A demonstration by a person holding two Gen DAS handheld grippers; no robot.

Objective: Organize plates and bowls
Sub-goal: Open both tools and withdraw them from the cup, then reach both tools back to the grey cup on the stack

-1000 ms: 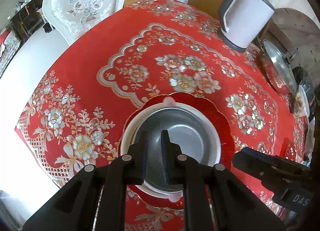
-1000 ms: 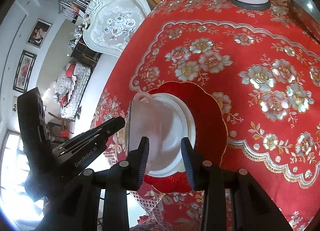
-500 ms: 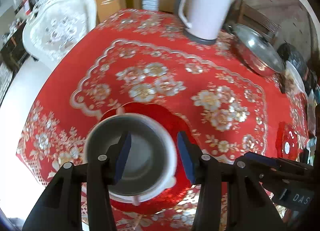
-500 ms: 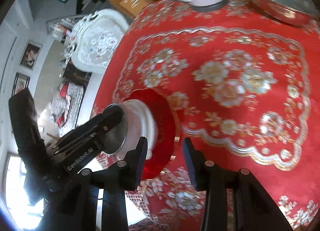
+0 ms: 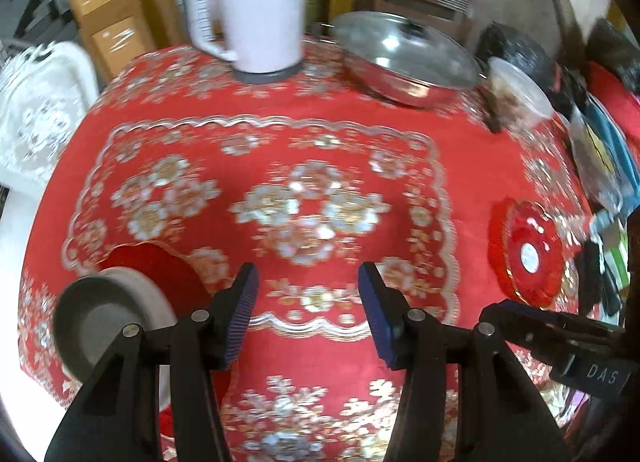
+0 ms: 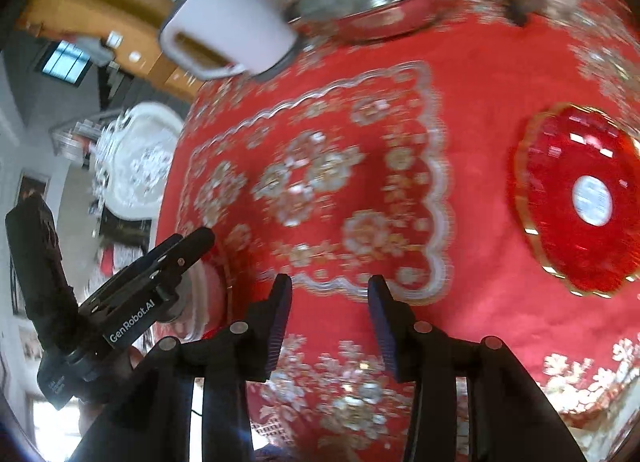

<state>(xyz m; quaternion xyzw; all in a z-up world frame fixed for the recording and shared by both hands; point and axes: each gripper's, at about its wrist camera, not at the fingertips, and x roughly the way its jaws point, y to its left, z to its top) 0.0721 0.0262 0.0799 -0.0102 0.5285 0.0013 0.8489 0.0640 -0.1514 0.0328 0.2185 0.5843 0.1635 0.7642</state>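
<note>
Left wrist view shows the left tool (image 5: 307, 294) open and empty, the bowl (image 5: 108, 326) stacked on a red plate (image 5: 160, 270) at near left. Right tool (image 6: 328, 302) gapes empty too; the second plate (image 6: 580, 201) lies right, so approach its rim low and square.

Tablecloth (image 5: 320, 149) is seen red w/ silver-gold floral pattern; small plate (image 6: 580, 197) red, gold-edged, white centre sticker; kettle (image 5: 260, 9) white, grey base; blurred bowl (image 5: 108, 318) possibly grey-white
</note>
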